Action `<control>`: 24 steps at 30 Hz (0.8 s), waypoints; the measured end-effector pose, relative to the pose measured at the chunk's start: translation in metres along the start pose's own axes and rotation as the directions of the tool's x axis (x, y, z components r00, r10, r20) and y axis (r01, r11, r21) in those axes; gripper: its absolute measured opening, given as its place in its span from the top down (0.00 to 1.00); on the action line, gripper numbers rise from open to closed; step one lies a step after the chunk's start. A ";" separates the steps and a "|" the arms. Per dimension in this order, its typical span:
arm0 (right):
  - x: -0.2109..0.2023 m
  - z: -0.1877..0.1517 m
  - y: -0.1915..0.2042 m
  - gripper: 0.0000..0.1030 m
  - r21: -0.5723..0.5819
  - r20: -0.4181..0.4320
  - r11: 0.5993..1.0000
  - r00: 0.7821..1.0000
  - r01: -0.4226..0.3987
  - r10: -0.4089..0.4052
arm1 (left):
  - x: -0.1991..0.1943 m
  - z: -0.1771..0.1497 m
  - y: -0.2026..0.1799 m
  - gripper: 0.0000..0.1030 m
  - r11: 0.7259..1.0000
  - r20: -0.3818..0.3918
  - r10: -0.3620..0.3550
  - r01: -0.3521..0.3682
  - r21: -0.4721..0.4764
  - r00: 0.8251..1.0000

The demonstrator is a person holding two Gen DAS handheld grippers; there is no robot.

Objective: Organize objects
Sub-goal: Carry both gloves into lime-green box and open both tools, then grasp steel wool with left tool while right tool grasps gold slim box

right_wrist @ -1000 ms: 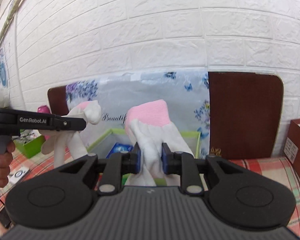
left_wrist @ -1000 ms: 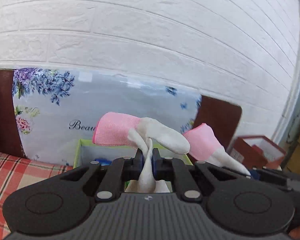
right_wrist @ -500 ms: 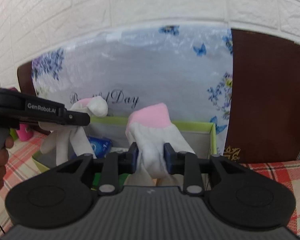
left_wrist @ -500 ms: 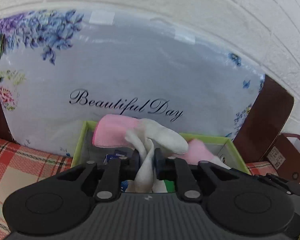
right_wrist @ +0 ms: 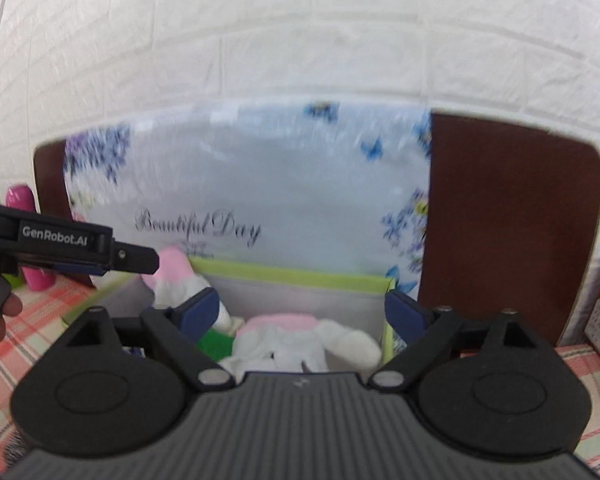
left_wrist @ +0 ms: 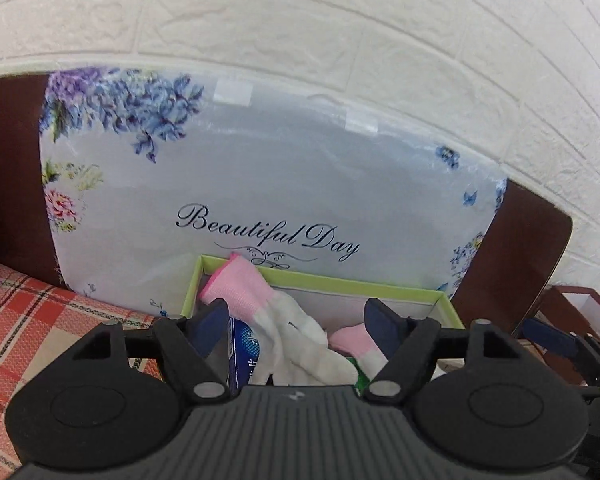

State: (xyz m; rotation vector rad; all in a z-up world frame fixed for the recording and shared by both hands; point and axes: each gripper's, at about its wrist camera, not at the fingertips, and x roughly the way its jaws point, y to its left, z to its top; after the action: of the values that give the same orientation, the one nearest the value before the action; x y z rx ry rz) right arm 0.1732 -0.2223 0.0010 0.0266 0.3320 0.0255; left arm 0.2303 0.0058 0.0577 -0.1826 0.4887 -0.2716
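Both gloves are in the green box (left_wrist: 340,280) now. My left gripper (left_wrist: 296,320) and right gripper (right_wrist: 304,312) have just been opening, jaws wide, nothing pinched. Left glove (left_wrist: 284,320) sits at 12 o'clock, right glove (right_wrist: 300,340) too. Just backing out left, I'd guess.

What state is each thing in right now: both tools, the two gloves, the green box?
Left tool: open, jaws just widened, glove loose between them.
Right tool: open, jaws just widened, glove released.
Left glove: draped in box.
Right glove: lying in box.
Green box: lidless, holding both gloves.
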 end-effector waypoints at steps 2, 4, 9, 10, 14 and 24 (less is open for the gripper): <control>-0.022 0.007 -0.003 0.05 0.015 0.037 1.000 0.999 0.001 -0.002 | -0.021 0.000 -0.007 0.21 1.000 0.013 0.020 -0.020 0.011 1.000; -0.045 0.010 -0.006 0.04 0.029 0.064 1.000 0.998 -0.007 0.005 | -0.040 -0.003 -0.014 0.21 0.999 0.014 0.047 -0.048 0.023 0.999; -0.094 0.007 -0.005 0.02 0.057 0.103 0.998 0.995 -0.019 0.013 | -0.084 -0.029 -0.022 0.20 0.999 0.032 0.024 -0.026 0.035 0.999; -0.103 0.004 -0.005 0.02 0.060 0.105 0.998 0.994 -0.023 0.016 | -0.091 -0.036 -0.023 0.20 0.999 0.026 0.027 -0.028 0.032 0.999; -0.131 -0.012 0.001 0.02 0.066 0.097 0.997 0.995 -0.027 0.021 | -0.111 -0.071 -0.019 0.20 0.999 -0.006 0.048 -0.047 0.021 0.999; -0.132 -0.095 0.046 0.09 -0.036 -0.106 0.998 0.993 -0.059 0.054 | -0.116 -0.152 0.037 0.20 0.980 -0.214 0.165 -0.185 -0.075 0.963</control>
State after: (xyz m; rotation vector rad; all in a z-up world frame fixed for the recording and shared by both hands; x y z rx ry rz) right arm 0.0168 -0.1785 -0.0442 -0.0038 0.4361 0.0897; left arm 0.0663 0.0594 -0.0325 -0.2033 0.7209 -0.0939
